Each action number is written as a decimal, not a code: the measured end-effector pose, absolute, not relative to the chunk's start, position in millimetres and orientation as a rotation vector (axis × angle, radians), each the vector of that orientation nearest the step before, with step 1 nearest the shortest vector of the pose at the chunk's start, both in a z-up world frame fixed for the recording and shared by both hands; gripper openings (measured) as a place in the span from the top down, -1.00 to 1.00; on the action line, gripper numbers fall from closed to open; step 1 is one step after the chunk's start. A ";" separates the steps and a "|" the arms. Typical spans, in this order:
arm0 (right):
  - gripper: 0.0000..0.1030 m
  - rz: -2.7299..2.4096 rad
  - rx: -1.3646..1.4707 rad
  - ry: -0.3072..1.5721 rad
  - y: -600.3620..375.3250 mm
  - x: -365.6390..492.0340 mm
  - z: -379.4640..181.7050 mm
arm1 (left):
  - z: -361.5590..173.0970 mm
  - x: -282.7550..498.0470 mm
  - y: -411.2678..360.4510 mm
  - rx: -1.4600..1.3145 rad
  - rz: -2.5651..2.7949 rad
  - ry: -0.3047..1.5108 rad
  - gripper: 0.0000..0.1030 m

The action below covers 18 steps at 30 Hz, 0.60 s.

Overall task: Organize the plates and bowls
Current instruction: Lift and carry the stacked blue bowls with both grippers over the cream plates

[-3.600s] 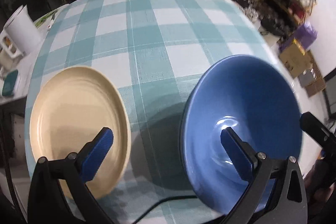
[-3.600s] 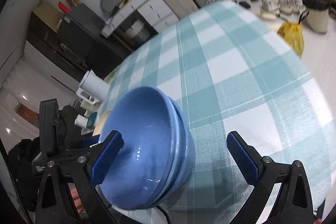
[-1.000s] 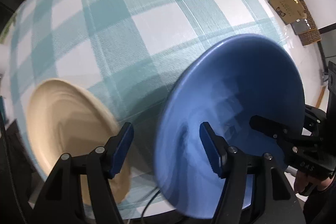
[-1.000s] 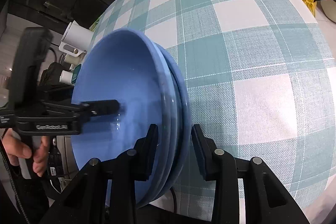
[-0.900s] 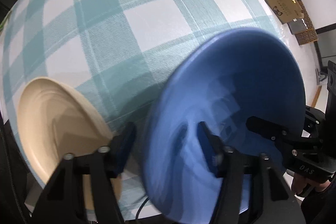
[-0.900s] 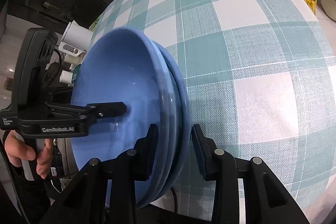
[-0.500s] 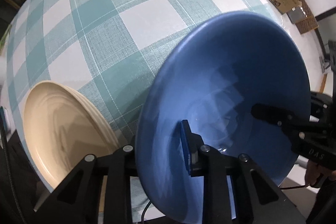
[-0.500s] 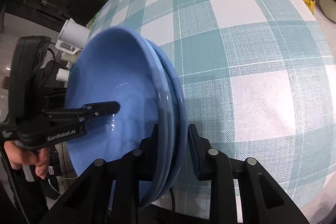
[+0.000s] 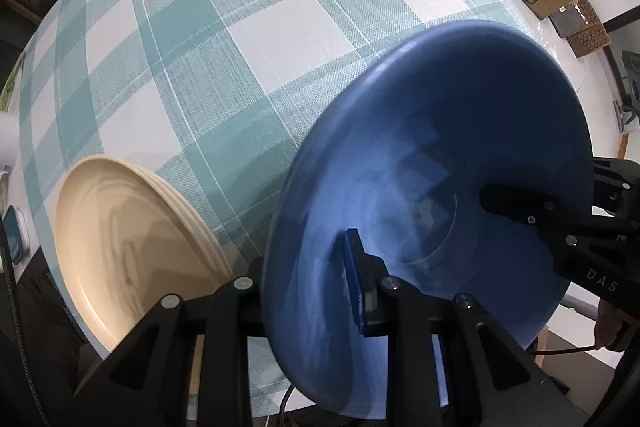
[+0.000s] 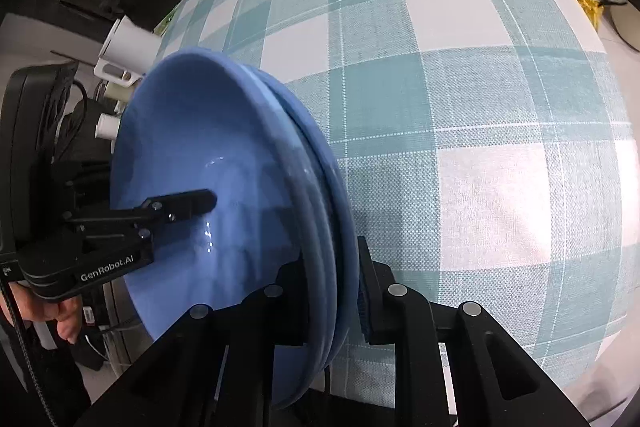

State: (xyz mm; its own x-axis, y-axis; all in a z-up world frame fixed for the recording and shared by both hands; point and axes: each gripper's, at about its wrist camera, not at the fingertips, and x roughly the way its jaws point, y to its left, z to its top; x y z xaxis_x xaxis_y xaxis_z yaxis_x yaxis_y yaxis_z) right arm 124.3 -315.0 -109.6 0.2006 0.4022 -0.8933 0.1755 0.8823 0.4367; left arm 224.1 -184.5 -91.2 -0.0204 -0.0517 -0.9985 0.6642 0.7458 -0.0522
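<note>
Blue bowl stack (image 9: 460,155) sits at the near edge of the checked tablecloth (image 9: 248,39), now clamped from both sides: left gripper (image 9: 312,279) and right gripper (image 10: 332,291) each pinch a rim, where 3.6 s ago both stood wide apart. Looks like a two-handed lift is set up. Cream plates (image 9: 128,243) sit beside the stack, unmoved; bowl count is probably three, hard to tell.
</note>
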 end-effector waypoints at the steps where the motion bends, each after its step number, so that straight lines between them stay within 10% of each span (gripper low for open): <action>1: 0.65 0.172 0.505 1.378 -315.4 125.4 -108.1 | -90.0 225.8 -184.9 0.519 -0.615 1.497 0.53; 18: 0.62 0.176 0.540 1.369 -314.1 133.0 -116.7 | -109.8 232.2 -174.7 0.489 -0.616 1.545 0.43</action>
